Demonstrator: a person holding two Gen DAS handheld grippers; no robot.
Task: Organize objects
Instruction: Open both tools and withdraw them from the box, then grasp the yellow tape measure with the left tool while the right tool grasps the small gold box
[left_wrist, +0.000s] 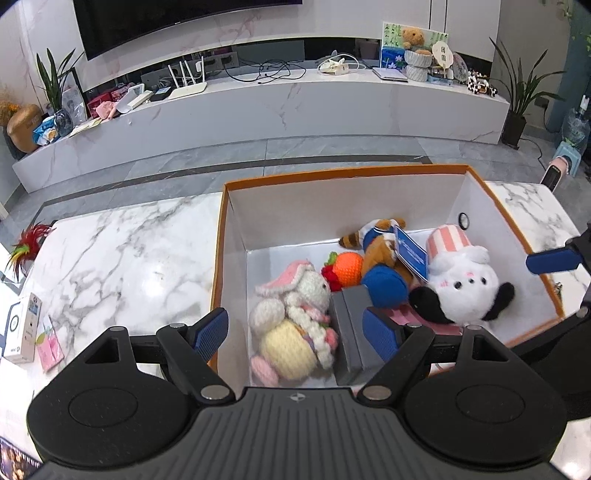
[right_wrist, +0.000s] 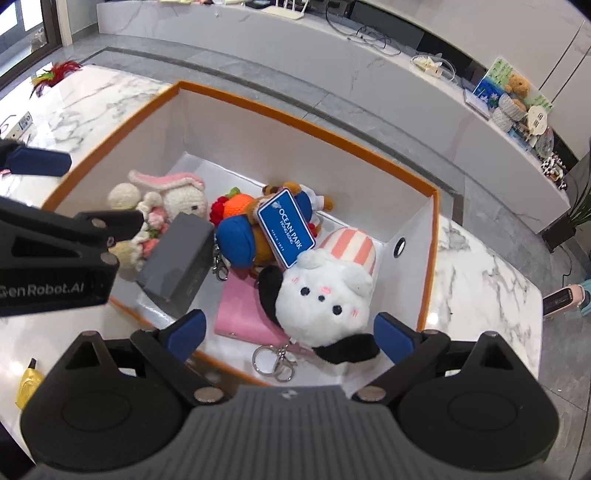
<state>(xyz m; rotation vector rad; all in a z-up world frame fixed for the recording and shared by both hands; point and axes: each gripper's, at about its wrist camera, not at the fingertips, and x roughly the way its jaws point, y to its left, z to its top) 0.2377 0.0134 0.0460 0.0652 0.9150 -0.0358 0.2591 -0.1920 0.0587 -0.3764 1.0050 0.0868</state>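
Note:
An orange-rimmed white box (left_wrist: 332, 173) (right_wrist: 295, 122) stands on the marble table. Inside lie a crochet bunny (left_wrist: 284, 350) (right_wrist: 184, 199), a grey case (left_wrist: 347, 332) (right_wrist: 177, 258), an orange crochet fruit (left_wrist: 347, 269) (right_wrist: 240, 205), a brown plush (left_wrist: 380, 251) with a blue tag (right_wrist: 286, 227), a white plush (left_wrist: 461, 284) (right_wrist: 325, 295) in a striped hat, a pink wallet (right_wrist: 243, 314) and a keyring (right_wrist: 275, 360). My left gripper (left_wrist: 295, 334) hangs open above the bunny and grey case. My right gripper (right_wrist: 291, 334) is open above the white plush, its pads clear of it.
The marble table (left_wrist: 122, 258) (right_wrist: 480, 277) carries a small white carton (left_wrist: 24, 328), a pink packet (left_wrist: 51, 343), a feather toy (left_wrist: 26, 247) (right_wrist: 55, 72) and a yellow item (right_wrist: 27, 384). A long white TV bench (left_wrist: 277, 107) runs across the grey floor beyond.

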